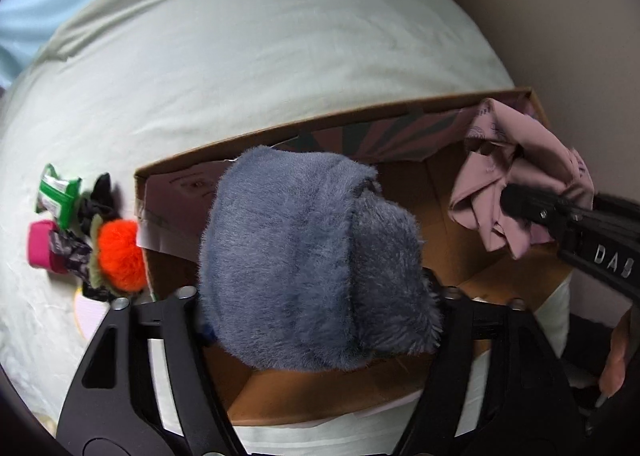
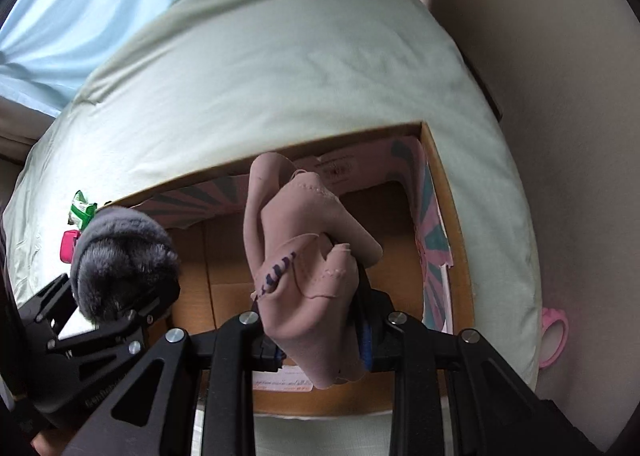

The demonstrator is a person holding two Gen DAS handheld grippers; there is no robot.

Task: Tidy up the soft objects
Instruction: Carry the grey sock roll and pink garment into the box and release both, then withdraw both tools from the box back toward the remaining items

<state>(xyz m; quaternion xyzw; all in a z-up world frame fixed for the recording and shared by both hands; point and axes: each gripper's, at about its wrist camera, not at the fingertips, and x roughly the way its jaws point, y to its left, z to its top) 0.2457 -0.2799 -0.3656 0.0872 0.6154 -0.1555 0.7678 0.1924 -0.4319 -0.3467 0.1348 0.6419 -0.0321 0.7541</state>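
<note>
The fuzzy grey plush (image 1: pixel 312 256) sits loosely between the left claw's (image 1: pixel 320 296) widely spread jaws above the box (image 1: pixel 412 106), so it may tumble onto the rim or bed (image 1: pixel 240 56). The right claw (image 2: pixel 320 288) pinches limp pink cloth (image 2: pixel 304 248) nearly shut over the box; trailing folds could snag on release.

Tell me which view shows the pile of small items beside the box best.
The left wrist view: the small items lie in full sight left of the cardboard box. The right wrist view shows only two of them, behind the grey plush.
</note>
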